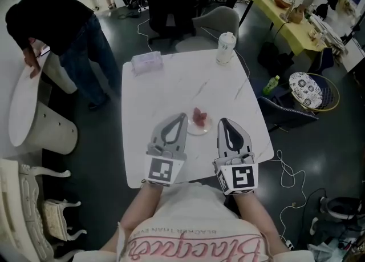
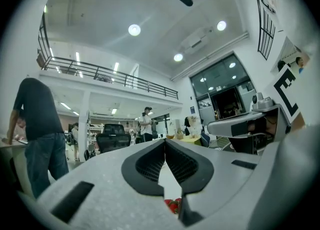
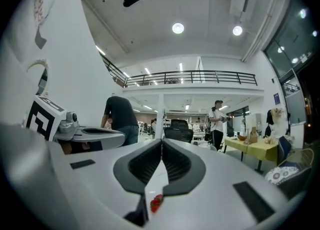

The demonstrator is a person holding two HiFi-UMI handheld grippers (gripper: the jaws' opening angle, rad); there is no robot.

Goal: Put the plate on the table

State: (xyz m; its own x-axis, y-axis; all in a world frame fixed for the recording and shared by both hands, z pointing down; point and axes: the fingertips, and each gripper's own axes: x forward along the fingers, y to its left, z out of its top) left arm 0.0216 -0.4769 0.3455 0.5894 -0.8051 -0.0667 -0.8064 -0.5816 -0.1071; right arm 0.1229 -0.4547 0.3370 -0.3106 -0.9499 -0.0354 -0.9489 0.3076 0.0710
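The tabletop (image 1: 171, 84) already carries the plate (image 1: 197, 131), which sits flat near its 6 o'clock edge with red fruit (image 1: 199, 117) on it, so the task looks done. As far as I can judge, all that is left is to draw both hands away. The left gripper (image 1: 183, 116) and the right gripper (image 1: 222, 121) hang side by side above that edge, pointing toward 12 o'clock. Neither touches the plate. In the left gripper view the fingers (image 2: 150, 164) are pressed together at the tips with nothing between them, and the right gripper view shows its fingers (image 3: 177, 164) closed and empty as well. In the head view the plate lies between the two tips, at about 4 o'clock from the left one and 9 o'clock from the right. In each gripper view a bit of fruit shows at 6 o'clock, under the closed fingers.
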